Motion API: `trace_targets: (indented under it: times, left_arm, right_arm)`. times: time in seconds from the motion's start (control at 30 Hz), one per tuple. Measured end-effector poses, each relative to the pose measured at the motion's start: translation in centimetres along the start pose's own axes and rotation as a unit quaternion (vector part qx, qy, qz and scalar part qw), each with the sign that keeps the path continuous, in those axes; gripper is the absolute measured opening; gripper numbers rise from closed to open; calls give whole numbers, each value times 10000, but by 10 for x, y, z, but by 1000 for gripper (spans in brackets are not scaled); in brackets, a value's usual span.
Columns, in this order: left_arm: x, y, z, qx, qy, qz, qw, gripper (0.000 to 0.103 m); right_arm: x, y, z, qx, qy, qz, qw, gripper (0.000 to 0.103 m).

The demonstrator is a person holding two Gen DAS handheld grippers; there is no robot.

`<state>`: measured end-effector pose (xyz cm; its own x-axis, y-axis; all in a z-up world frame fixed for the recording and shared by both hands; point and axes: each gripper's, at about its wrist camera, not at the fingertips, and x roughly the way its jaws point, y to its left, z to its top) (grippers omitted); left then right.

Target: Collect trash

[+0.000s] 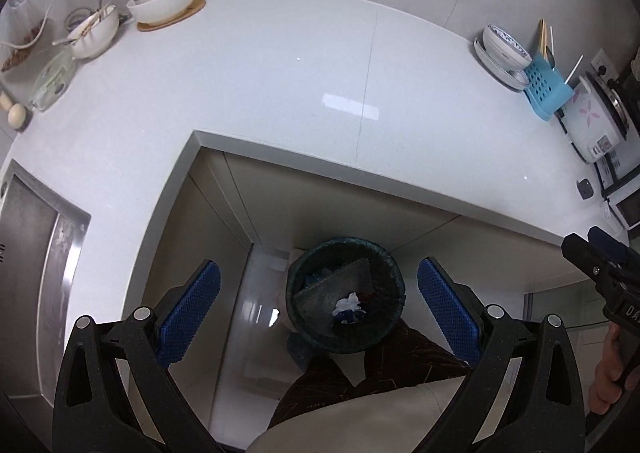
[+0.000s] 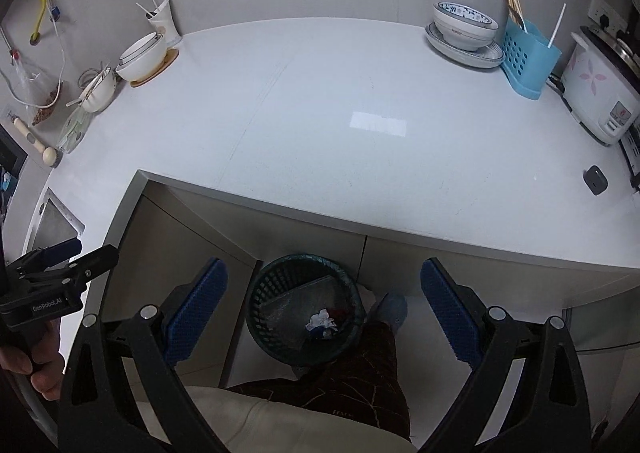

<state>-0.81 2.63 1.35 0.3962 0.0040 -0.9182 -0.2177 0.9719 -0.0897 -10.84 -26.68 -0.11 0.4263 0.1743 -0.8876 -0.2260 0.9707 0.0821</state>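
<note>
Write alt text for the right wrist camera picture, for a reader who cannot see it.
An open two-finger right gripper with blue pads hangs over a dark trash basket on the floor, crumpled white paper already inside. Behind runs a white countertop with bowls, a blue utensil holder and a rice cooker.

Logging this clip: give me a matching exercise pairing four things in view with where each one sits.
Things:
1. crumpled tissue
2. stacked white bowls
3. chopsticks
4. patterned bowl

Places:
A. in the blue utensil holder
B. on a plate
C. in the trash basket
D. on a round wooden mat

Pairs: 1-C, 2-D, 3-A, 4-B
</note>
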Motion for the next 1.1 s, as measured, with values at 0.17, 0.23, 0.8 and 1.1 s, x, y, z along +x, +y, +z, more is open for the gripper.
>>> trace_targets:
  times: [0.17,0.23,0.8,1.1]
  left_arm:
    - [-3,2,0,-39,0,53,10000,97]
    - [-1,2,0,-25,25,71,10000,97]
    - [-7,-4,-1,73,-69,37,9999,97]
    - [-9,-7,2,116,-96,25,9999,97]
  right_arm:
    - [2,3,-2,-86,1,18,10000,93]
    - [2,2,-2,-92,-7,16,10000,93]
    - [4,1,-2,-60,28,7,10000,93]
    - [5,1,-1,-31,56,-54,10000,93]
